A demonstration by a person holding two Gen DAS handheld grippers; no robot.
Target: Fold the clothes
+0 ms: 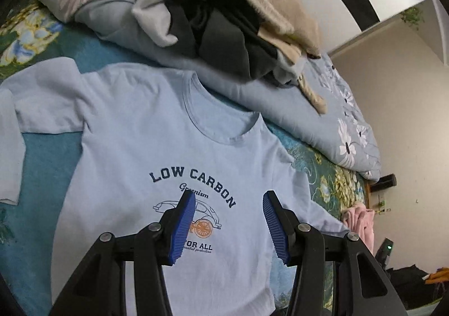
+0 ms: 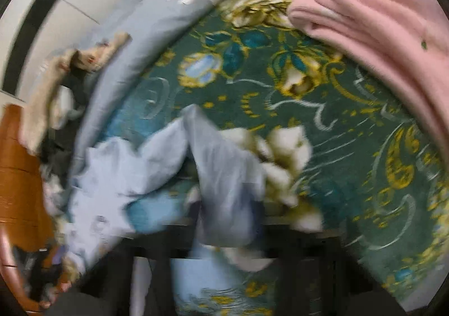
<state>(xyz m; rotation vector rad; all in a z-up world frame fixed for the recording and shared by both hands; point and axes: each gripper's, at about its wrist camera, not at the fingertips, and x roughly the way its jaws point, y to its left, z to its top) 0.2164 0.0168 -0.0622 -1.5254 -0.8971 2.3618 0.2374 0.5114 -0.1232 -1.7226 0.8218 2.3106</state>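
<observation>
My left wrist camera looks steeply down over the left hand-held gripper onto the light blue T-shirt spread on the bed, from fairly near, facing the grey floral quilt and the clothes pile on it. My right wrist camera points more steeply down, closer to the bedspread and blurred, with a pink fleece at top right. Both views share the shirt, quilt, pile and pink fleece.

Left tool, black arms, ribbed blue pads (silver pivot screws), right tool apparently black
</observation>
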